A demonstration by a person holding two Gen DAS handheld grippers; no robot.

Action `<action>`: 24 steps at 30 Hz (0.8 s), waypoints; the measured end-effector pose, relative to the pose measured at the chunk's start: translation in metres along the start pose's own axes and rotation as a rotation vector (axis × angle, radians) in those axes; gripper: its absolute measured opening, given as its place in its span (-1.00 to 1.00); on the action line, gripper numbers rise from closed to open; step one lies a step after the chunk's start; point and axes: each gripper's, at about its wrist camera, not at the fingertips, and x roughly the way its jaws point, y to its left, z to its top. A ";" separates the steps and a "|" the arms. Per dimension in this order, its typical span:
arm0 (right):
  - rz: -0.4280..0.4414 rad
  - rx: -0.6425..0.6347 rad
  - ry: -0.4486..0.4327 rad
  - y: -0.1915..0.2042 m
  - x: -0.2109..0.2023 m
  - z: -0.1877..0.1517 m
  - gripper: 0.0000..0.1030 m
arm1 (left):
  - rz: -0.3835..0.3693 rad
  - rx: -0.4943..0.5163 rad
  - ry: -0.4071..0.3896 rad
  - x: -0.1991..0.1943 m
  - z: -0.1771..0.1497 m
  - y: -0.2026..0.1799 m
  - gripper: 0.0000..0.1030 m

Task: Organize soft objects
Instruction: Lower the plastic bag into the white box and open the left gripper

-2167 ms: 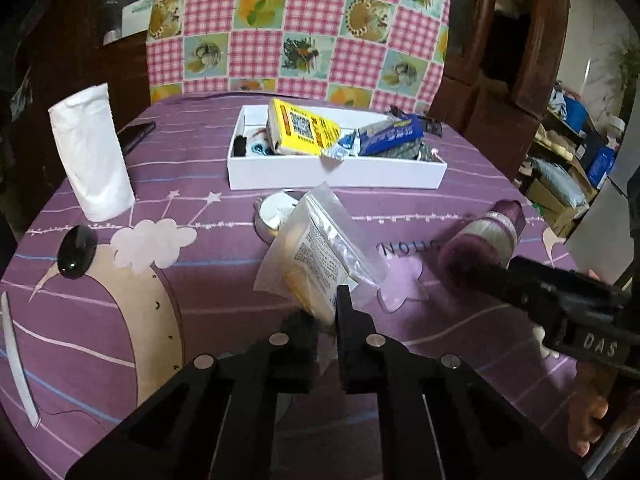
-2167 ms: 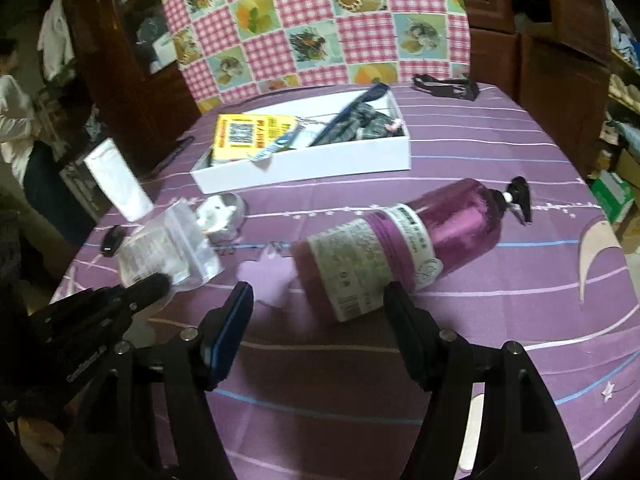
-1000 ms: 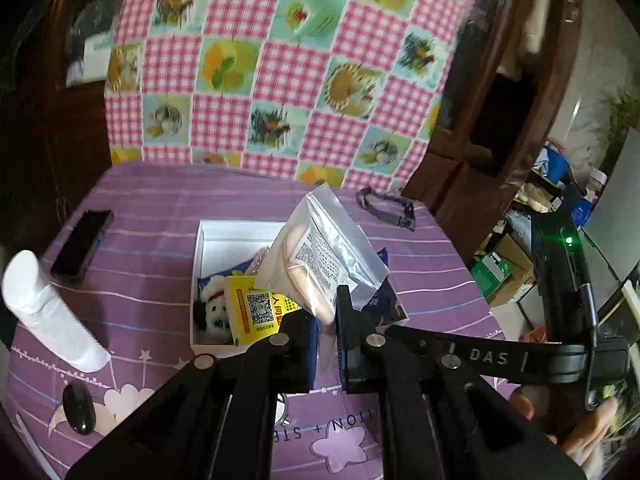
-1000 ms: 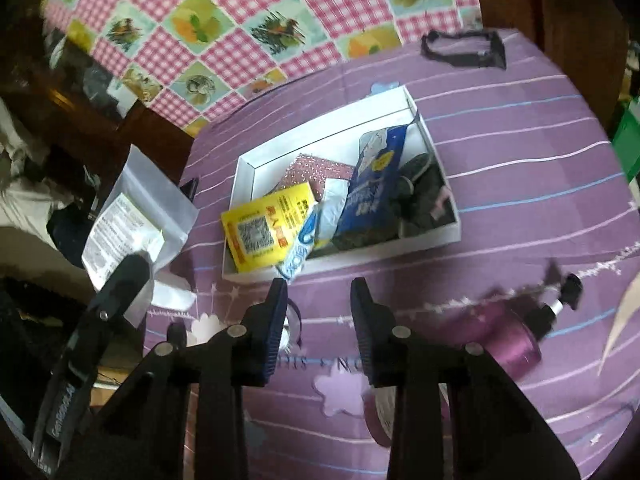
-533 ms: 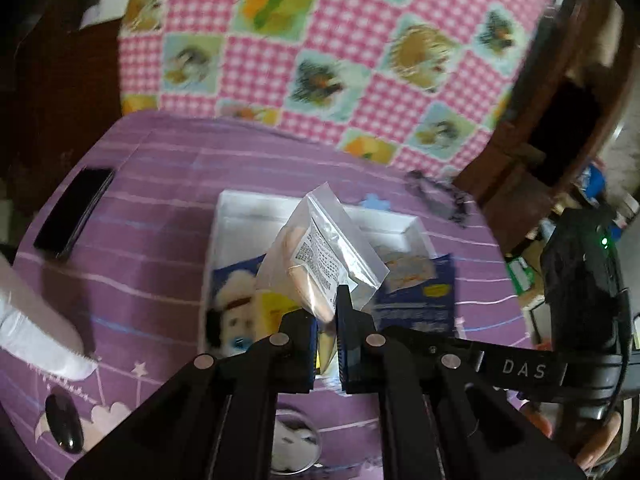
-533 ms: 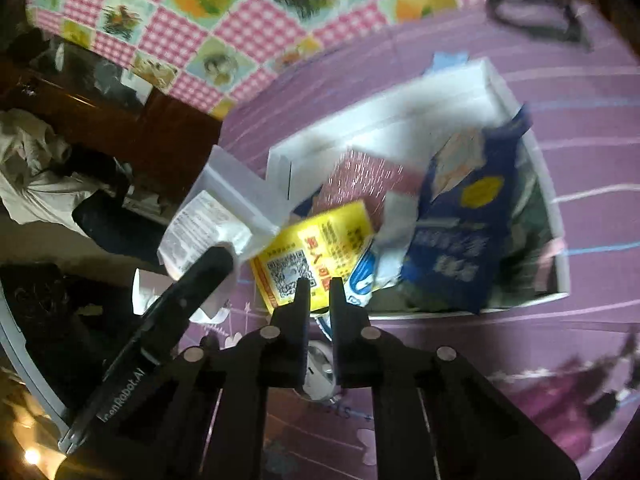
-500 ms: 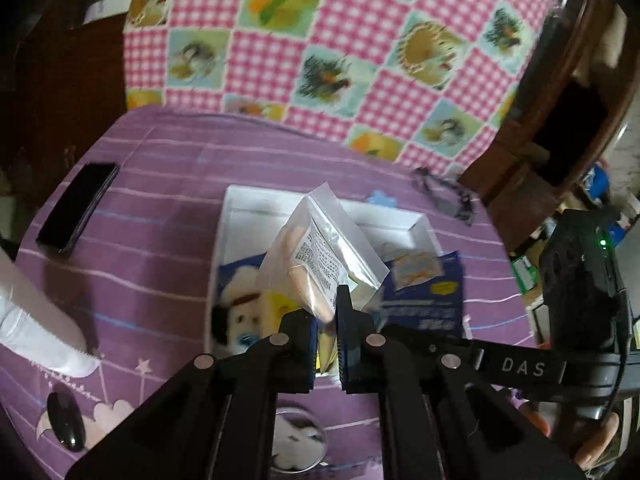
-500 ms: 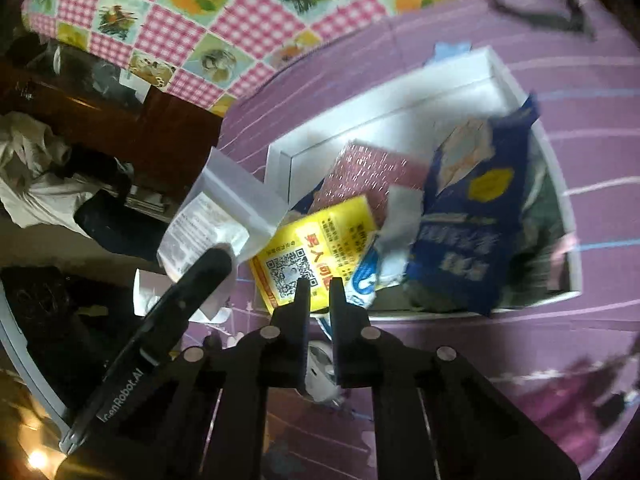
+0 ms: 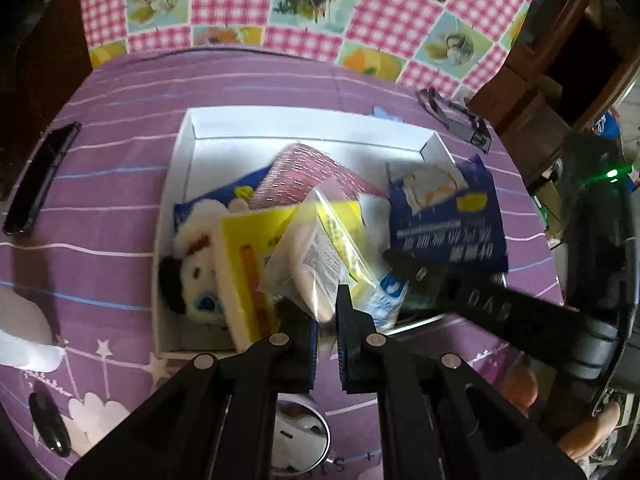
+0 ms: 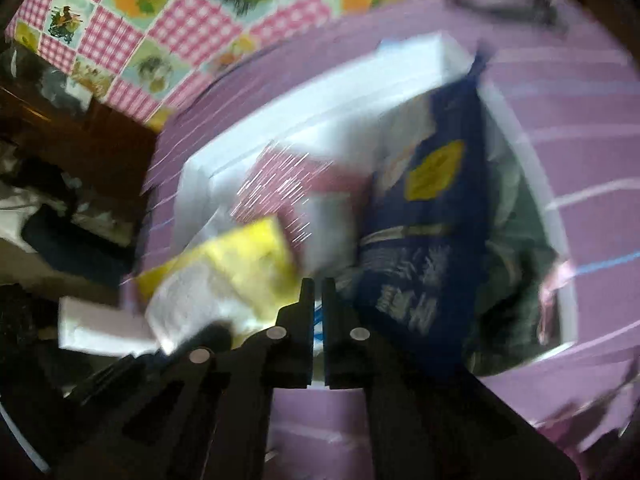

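While my left gripper (image 9: 327, 322) pinches crinkly clear pouch (image 9: 316, 254) over white box (image 9: 182, 168), now nearer than before, my right gripper (image 10: 317, 298) sits pressed together, empty.

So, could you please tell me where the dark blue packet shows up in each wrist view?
Left wrist: the dark blue packet lies right of centre, at the right end of the white box.
Right wrist: the dark blue packet is blurred, centre-right, standing tall in the frame.
Shared landmark: the yellow packet to its left.
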 end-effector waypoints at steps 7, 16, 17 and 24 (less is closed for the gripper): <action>0.044 0.067 -0.052 -0.018 -0.010 0.007 -0.95 | -0.021 0.005 -0.055 0.016 0.003 0.000 -0.87; 0.061 -0.001 -0.068 -0.007 -0.024 0.006 -0.86 | -0.041 0.047 -0.102 0.042 0.006 -0.021 -0.87; 0.073 0.003 -0.064 -0.007 -0.023 0.007 -0.86 | -0.060 0.038 -0.098 0.045 0.006 -0.020 -0.87; 0.117 0.037 -0.081 -0.015 -0.032 0.009 -0.86 | -0.116 -0.011 -0.119 0.056 0.005 -0.021 -0.88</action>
